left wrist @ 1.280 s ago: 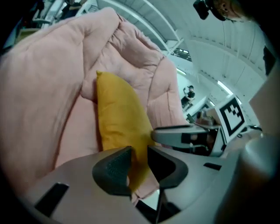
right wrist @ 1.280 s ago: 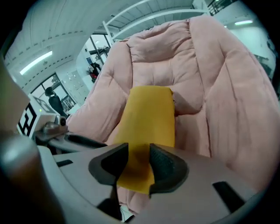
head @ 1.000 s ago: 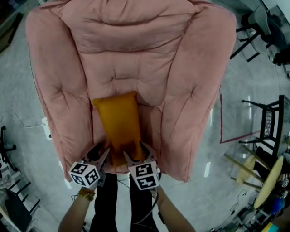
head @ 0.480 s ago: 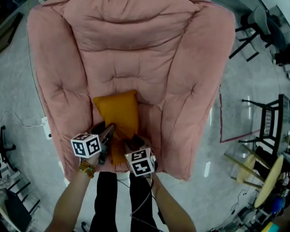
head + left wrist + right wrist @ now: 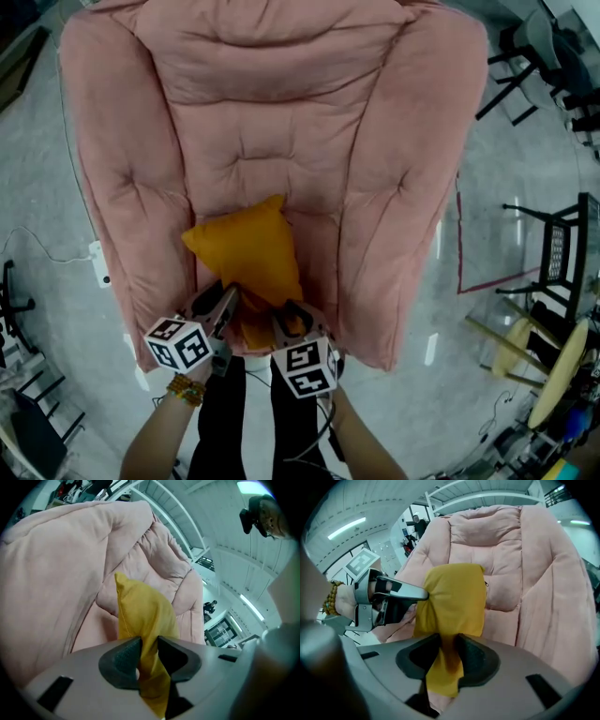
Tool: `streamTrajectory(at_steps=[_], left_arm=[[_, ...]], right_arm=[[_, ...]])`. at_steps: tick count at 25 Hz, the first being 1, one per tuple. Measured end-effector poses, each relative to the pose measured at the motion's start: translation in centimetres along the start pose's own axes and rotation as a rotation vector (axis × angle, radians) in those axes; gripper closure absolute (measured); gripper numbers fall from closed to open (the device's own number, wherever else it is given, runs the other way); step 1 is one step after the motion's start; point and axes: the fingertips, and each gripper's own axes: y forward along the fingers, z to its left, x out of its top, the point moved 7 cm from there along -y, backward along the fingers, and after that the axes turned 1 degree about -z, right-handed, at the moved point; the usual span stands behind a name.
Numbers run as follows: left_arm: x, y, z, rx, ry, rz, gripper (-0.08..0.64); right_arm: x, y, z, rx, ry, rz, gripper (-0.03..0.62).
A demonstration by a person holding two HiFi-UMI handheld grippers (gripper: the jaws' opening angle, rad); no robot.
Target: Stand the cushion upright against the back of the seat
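Gripping the orange cushion (image 5: 246,258) by its near end, both grippers hold it above the front edge of the pink armchair's (image 5: 394,187) seat.
The left gripper (image 5: 149,641) has just been closing, and its dark pads (image 5: 123,663) now pinch a fold of the cushion's fabric. The right gripper (image 5: 448,640) has likewise been closing and clamps the fabric just beside it, so both sets of jaws stand narrow on cloth. The cushion rises tilted from the two grips between the padded armrests, with one corner pointing toward the backrest (image 5: 281,56). Whether it touches the backrest cannot be told. A beaded bracelet (image 5: 183,389) circles the left wrist.
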Motion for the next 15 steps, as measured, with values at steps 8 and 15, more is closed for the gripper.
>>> streamTrajectory(at_steps=[8, 15], left_arm=[[0.6, 1.8, 4.3, 0.042, 0.013, 0.037, 0.379], [-3.0, 1.7, 4.2, 0.008, -0.076, 0.111, 0.277]], right_arm=[[1.9, 3.1, -3.7, 0.113, -0.02, -0.026, 0.34], [3.3, 6.7, -7.7, 0.334, 0.208, -0.016, 0.299]])
